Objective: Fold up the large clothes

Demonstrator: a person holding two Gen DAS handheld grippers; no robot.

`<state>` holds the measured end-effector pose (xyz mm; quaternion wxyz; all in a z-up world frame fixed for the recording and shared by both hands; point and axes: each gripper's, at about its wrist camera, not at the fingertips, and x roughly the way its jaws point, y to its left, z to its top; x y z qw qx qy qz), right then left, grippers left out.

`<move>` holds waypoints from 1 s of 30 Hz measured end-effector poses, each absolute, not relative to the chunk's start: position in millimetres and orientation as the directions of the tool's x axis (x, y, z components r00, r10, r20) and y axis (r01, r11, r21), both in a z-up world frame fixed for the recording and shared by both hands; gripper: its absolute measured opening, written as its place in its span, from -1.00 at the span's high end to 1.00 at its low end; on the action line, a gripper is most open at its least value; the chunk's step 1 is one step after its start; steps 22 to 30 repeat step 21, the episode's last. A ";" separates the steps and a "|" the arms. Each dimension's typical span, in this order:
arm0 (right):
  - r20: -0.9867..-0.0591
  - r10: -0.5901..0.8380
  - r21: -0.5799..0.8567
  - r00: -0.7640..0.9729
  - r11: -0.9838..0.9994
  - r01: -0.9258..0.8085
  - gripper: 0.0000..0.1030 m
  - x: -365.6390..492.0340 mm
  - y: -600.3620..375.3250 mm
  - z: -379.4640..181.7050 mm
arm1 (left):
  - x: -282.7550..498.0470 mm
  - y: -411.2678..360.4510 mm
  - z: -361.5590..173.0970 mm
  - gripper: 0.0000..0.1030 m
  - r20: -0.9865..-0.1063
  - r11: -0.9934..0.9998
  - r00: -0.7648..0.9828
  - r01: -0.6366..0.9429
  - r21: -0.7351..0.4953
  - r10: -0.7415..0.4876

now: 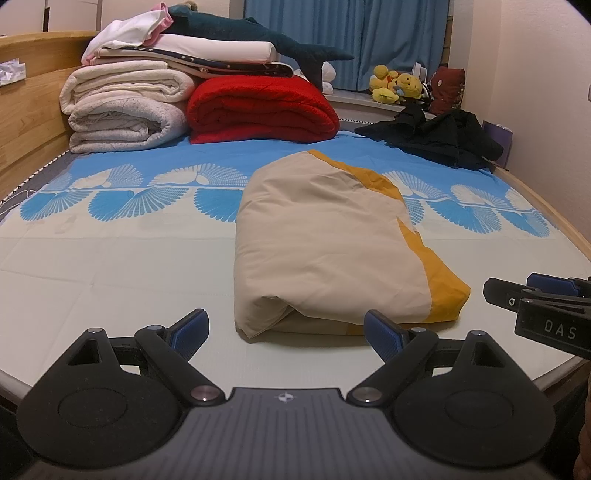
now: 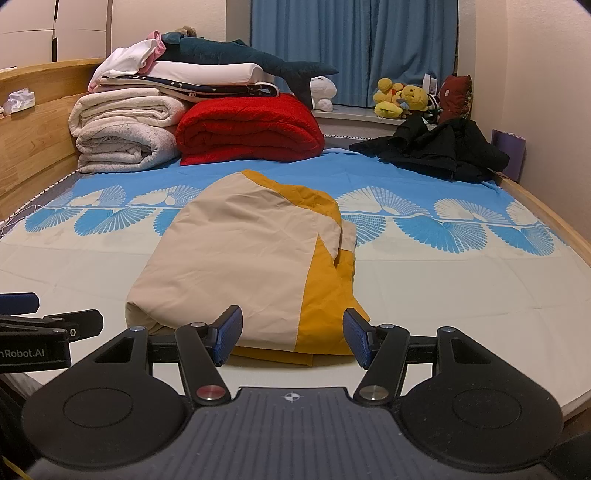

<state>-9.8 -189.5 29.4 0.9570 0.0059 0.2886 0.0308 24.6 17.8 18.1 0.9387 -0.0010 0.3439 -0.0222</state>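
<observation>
A folded beige and mustard-yellow garment [image 1: 332, 243] lay in the middle of the bed [image 1: 110, 266], on the pale part of a sheet printed with blue and white fan shapes, its folded edge nearest the cameras. The left gripper [image 1: 286, 330] hovered just short of that near edge with its jaws spread wide and nothing between the blue pads [image 1: 190, 332]. The right gripper [image 2: 291, 338] sat in front of the garment's yellow corner, its jaws likewise apart and empty (each gripper showed at the edge of the other's view, so they were side by side).

At the far end of the bed, by the wooden headboard [image 1: 33, 107], stood a stack of folded cream blankets [image 1: 125, 107] with white bedding on top, and touching it a folded red quilt [image 1: 262, 107]. A dark blue plush shark [image 1: 258, 37] lay across the stack. Well apart to the right was a crumpled black garment [image 1: 439, 136], unfolded. Yellow plush toys [image 1: 397, 85] sat on the sill under blue curtains [image 1: 347, 33].
</observation>
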 end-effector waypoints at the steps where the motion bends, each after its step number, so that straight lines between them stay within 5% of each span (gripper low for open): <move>1: -0.552 0.062 0.028 0.832 0.998 -0.056 -0.20 -9.8 -189.3 29.3 | 24.5 17.8 18.2 -0.82 -0.646 0.999 0.763 0.041 -0.017 -0.042; 30: -0.553 0.063 0.029 0.831 0.998 -0.056 -0.20 -9.5 -189.0 29.2 | 22.6 14.5 17.8 -0.82 -0.636 0.999 0.770 0.047 -0.015 -0.046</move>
